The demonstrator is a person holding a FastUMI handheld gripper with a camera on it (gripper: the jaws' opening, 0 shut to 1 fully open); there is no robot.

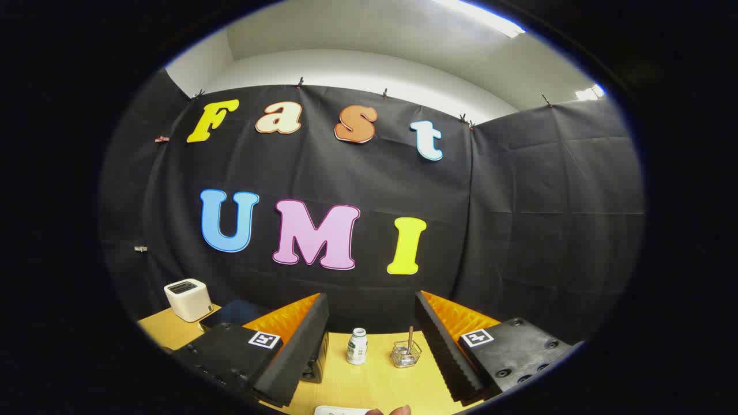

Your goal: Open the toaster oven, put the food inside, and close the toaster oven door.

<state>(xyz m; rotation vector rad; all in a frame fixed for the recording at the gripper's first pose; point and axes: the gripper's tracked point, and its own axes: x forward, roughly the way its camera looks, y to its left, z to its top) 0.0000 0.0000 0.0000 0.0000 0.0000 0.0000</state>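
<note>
**Claw spread wide, holding nothing**

The gripper (372,323) hangs level above the wooden table (375,383), fingers wide apart and empty. On the table beyond them stand a white bottle (357,346) and a wire basket (406,354); a white toaster (187,300) sits far left of the bottle.

Table (369,386): toaster (187,300); bottle (357,346); wire basket (405,354).

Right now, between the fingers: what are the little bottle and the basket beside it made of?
Gripper open, empty. Bottle: looks like opaque white plastic, matte body, ribbed cap, printed label. Basket: thin wire mesh, probably steel, shiny glints. Both on a table with a pale wood-grain look, possibly laminate.
</note>
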